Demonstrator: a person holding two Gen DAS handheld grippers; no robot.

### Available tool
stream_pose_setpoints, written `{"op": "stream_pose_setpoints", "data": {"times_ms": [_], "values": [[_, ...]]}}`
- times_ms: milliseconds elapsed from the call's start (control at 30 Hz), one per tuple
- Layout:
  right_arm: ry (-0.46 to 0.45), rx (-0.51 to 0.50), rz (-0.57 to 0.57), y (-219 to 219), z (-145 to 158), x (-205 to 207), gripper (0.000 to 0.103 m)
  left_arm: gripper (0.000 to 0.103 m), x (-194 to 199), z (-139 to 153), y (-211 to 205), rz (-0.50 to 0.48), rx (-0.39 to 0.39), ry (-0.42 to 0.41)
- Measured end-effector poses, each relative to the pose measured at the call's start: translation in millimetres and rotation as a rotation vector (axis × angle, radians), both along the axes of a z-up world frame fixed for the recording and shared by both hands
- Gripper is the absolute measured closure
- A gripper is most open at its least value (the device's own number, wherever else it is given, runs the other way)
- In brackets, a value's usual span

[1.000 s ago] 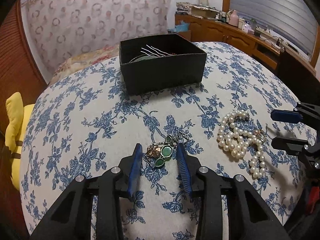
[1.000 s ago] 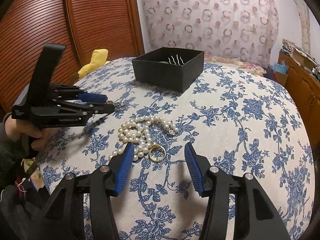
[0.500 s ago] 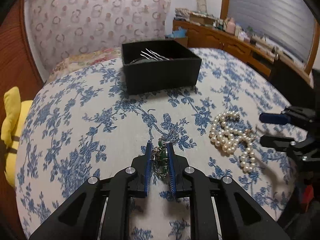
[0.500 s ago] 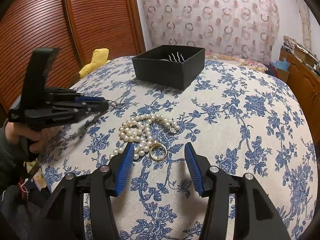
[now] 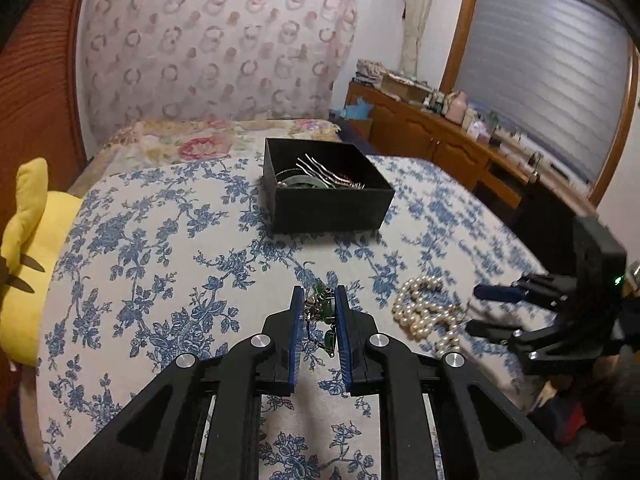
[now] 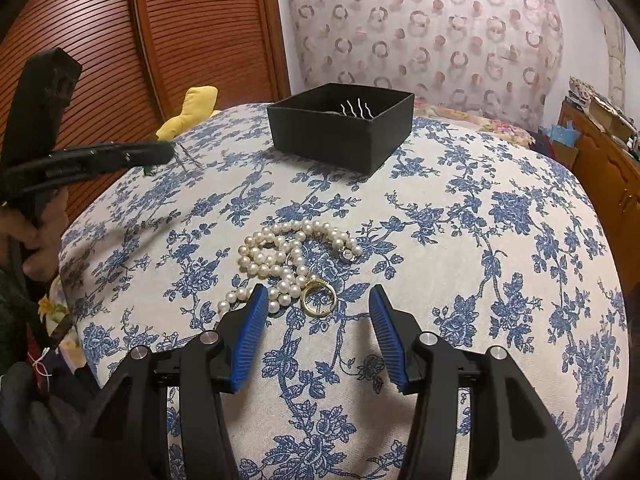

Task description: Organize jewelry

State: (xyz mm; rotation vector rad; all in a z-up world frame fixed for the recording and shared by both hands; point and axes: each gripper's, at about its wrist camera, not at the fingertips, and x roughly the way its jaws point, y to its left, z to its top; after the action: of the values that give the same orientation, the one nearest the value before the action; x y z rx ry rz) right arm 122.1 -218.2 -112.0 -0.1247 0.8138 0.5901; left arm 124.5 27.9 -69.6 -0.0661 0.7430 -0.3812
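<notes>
My left gripper (image 5: 318, 294) is shut on a green-stone jewelry piece (image 5: 322, 312) and holds it above the blue floral bedspread (image 5: 160, 260); from the right wrist view (image 6: 160, 154) it hangs in the air. A black open box (image 5: 326, 196) holding hairpins and a bangle stands beyond it, also in the right wrist view (image 6: 340, 126). A pearl necklace (image 6: 288, 260) and a gold ring (image 6: 319, 300) lie on the cloth. My right gripper (image 6: 318, 302) is open, with the ring and the pearl end between its fingers.
A yellow plush toy (image 5: 24, 256) lies at the left edge of the bed. A wooden dresser (image 5: 440, 140) with clutter stands at the far right. A wooden slatted door (image 6: 140, 40) is behind the left side.
My left gripper closed on the green-stone piece and lifted it off the bedspread, toward the box. My right gripper stayed open over the ring and pearls.
</notes>
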Motion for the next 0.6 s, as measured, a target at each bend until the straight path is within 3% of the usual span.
{"op": "stream_pose_setpoints", "data": {"times_ms": [333,600], "values": [[0.000,0.001,0.003,1,0,1,0.048,0.089,3,-22,-5,0.038,0.100,0.040],[-0.005,-0.006,0.002,2,1,0,0.048,0.089,2,-24,14,0.075,0.110,0.052]]}}
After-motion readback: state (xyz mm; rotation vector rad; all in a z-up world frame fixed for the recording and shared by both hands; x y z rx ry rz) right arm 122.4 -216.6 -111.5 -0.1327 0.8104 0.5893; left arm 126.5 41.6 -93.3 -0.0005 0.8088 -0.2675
